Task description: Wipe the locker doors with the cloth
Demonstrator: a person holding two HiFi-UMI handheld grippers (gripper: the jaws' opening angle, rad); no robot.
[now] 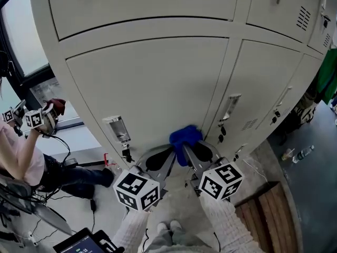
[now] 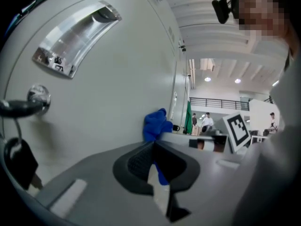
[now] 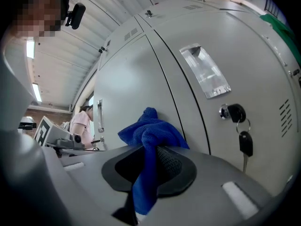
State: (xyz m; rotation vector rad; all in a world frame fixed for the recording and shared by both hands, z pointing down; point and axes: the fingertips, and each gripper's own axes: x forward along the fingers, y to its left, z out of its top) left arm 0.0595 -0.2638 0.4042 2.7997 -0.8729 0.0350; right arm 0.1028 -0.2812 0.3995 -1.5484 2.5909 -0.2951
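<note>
The gray locker door (image 1: 147,88) filled the head view. At its 5 o'clock corner, the right gripper (image 3: 153,149) clenched a bunched blue cloth (image 1: 184,137) that touched the door's edge. The left gripper (image 2: 153,147), jaws closed on nothing, sat just beside at the cloth's 8 o'clock.

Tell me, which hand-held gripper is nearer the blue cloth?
Right. The right hand-held gripper is clamped on the blue cloth; the left hand-held gripper sits close beside it, at its left.
</note>
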